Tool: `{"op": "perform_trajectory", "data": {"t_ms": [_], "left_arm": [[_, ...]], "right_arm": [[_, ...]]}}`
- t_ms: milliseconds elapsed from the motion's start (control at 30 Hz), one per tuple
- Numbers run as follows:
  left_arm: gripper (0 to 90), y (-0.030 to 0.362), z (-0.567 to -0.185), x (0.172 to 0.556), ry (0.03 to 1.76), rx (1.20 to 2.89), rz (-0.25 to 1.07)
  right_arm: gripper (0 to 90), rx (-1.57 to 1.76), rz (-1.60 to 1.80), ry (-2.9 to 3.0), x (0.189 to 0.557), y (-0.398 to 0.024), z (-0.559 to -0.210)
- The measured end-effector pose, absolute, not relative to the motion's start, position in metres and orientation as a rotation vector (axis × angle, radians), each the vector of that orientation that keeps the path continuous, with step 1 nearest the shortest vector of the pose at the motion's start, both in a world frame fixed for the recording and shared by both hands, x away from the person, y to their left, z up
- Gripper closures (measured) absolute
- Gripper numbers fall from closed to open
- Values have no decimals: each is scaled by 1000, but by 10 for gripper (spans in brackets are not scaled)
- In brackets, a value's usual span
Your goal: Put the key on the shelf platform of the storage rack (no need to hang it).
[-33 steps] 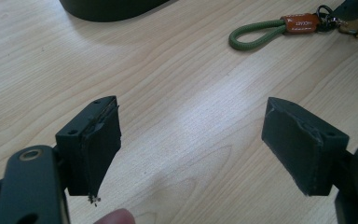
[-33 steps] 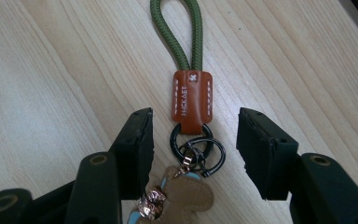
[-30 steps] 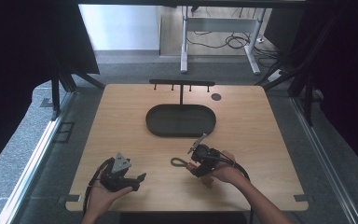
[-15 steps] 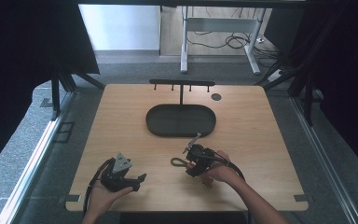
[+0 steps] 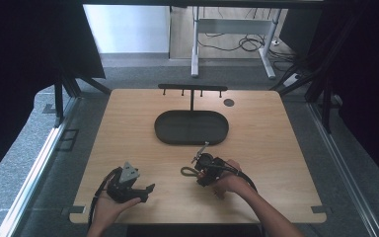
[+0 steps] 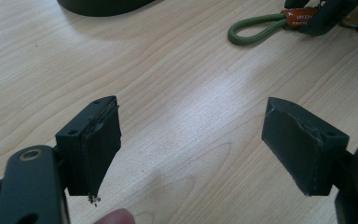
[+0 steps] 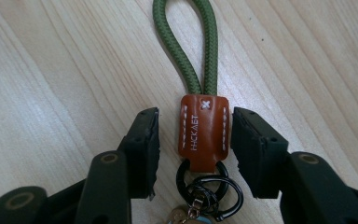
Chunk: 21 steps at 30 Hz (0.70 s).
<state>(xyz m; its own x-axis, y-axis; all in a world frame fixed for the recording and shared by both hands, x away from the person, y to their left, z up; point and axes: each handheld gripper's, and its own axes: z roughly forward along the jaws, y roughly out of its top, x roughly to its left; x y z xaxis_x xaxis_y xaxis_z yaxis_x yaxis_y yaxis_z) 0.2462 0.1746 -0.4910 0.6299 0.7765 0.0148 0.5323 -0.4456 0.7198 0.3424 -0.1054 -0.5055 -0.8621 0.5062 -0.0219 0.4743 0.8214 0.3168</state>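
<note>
Since a second ago the right gripper (image 5: 201, 170) has edged slightly nearer the person, while the left gripper (image 5: 145, 189) has stayed where it was, its jaws spread wide over bare wood. The olive-green braided cord keychain with a brown stitched leather tab (image 7: 203, 130) lies flat on the light wooden table (image 5: 276, 148), just on the person's side of the black oval tray (image 5: 191, 127). The right gripper's jaws flank the leather tab without pinching it, narrow gaps showing on both sides. The tab's embossed lettering seems to read "HICKABT", though not clearly. Black metal rings (image 7: 205, 189) hang from the tab.
</note>
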Motion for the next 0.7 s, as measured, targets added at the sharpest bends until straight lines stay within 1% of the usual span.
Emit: {"op": "perform_trajectory", "data": {"t_ms": [167,300,533,700], "left_arm": [[200,173,-489,245,1003,2144,460],[200,174,-488,245,1007,2140,468],[200,175,-488,245,1001,2135,452],[200,175,-488,245,1009,2134,460]], "right_arm": [[594,809,482,2896,346,-107,-506],[653,830,483,2900,346,-108,-506],[669,799,483,2905,346,-108,-505],[671,779,516,2907,344,-110,-497]]}}
